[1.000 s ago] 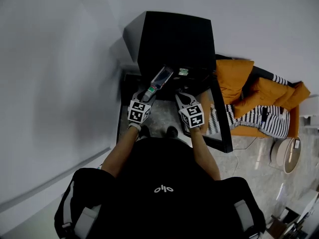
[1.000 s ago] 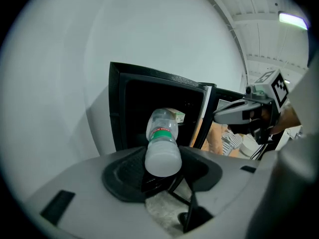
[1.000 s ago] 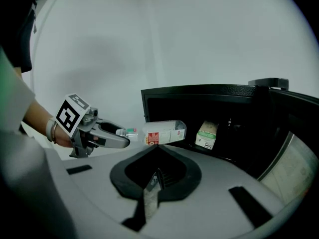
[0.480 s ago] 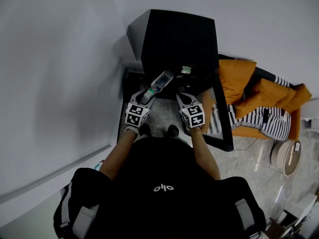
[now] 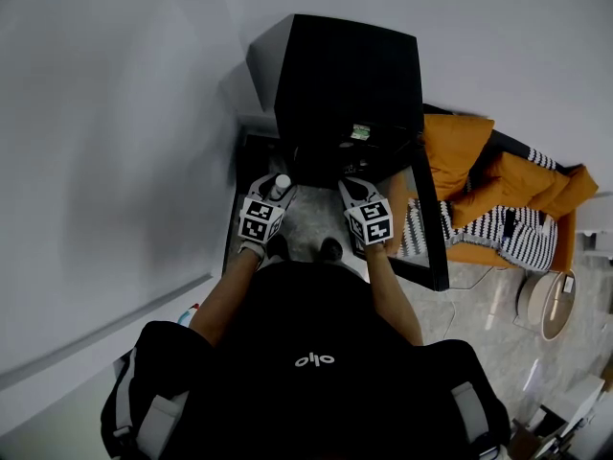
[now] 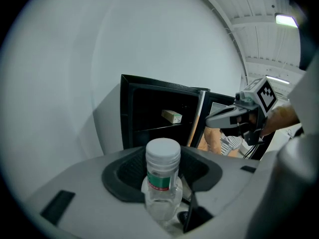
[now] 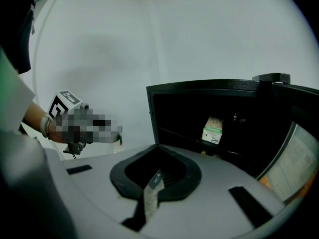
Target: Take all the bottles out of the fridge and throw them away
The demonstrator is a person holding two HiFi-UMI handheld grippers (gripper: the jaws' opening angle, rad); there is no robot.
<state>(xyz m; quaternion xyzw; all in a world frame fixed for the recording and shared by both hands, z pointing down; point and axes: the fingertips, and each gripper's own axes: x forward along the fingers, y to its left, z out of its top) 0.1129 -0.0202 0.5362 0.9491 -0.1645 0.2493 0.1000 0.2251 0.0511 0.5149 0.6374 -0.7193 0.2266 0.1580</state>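
- The left gripper (image 5: 278,190) is clenched on a clear plastic bottle (image 6: 162,176); I read both pads pressing on the bottle's body just below the neck.
- The bottle carries a white cap (image 6: 163,152) and a green band (image 6: 160,183) under it. The cap end points away from the gripper body, towards the fridge.
- The bottle is outside the fridge (image 5: 345,75), held in the air just in front of the open compartment, on its left side in the head view.
- The right gripper (image 7: 152,188) is shut with nothing between its jaws. It hangs beside the left gripper, apart from it, and points at the compartment's right half.
- The fridge is a small black unit standing against a white wall (image 5: 115,113). Its door (image 5: 431,247) is swung open to the right in the head view.
- I count 1 item inside: a small white and green carton (image 7: 213,130) on the shelf (image 7: 179,136).
- Orange cushions (image 5: 450,151) and black and white striped fabric (image 5: 498,228) lie to the right, beyond the door.
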